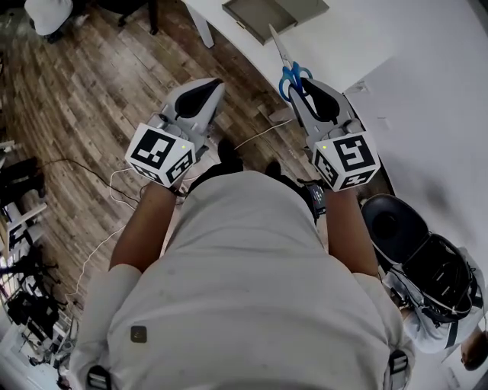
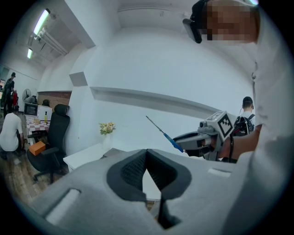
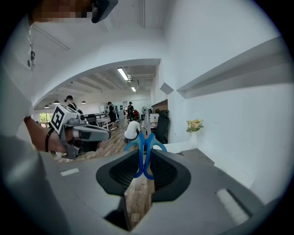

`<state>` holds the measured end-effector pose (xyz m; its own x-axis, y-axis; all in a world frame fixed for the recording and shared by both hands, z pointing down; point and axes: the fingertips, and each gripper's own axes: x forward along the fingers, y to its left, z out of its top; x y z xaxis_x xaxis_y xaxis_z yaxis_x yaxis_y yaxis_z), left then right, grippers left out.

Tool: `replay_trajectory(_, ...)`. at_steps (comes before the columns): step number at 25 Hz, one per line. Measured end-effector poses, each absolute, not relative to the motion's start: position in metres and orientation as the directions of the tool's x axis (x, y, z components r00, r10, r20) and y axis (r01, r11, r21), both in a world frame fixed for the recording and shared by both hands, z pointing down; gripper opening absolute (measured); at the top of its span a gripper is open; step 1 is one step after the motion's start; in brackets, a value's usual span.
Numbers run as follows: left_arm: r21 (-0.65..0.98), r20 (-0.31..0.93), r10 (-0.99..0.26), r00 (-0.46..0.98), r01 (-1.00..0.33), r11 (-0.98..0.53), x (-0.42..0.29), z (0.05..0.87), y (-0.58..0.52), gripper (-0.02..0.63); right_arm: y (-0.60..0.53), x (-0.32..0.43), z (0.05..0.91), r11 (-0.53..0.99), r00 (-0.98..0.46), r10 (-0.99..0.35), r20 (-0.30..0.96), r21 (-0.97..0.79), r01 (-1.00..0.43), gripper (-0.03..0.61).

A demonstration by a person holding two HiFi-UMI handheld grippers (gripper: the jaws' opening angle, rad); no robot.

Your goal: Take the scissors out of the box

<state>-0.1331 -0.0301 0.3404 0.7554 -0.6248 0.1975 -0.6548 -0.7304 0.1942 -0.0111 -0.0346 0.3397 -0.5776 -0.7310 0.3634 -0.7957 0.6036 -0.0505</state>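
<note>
Right gripper view is showing my right gripper (image 3: 143, 155) clamping the scissors (image 3: 137, 146) by their blue handles, hovering clear of the box (image 1: 263, 14). My left gripper (image 2: 147, 152) is seemingly sitting pinched together, empty.

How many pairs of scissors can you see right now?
1: blue-handled metal scissors clamped in the right hand-held gripper. The flat grey box may hide more.

White short-sleeved shirt (image 1: 252, 289); grey hand-held grippers (image 1: 204, 90) (image 1: 303, 85) bearing black-and-white marker cubes (image 1: 160, 155) (image 1: 347, 160).
</note>
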Motion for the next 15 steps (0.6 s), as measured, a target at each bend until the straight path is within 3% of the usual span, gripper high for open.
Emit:
replay_trajectory(5, 0.196, 0.2, -0.648, 0.735, -0.678, -0.709, -0.107, 0.33, -0.011, 0.002, -0.023, 0.003, 0.327, 0.647, -0.623, -0.701, 0.347, -0.059, -0.76, 0.097)
replay_trajectory(15, 0.166, 0.175, -0.707, 0.685, -0.728, -0.665, -0.005, 0.301, 0.086, 0.002, 0.075, 0.105, 0.305, 0.699, -0.679, -0.665, 0.311, -0.058, -0.712, 0.097)
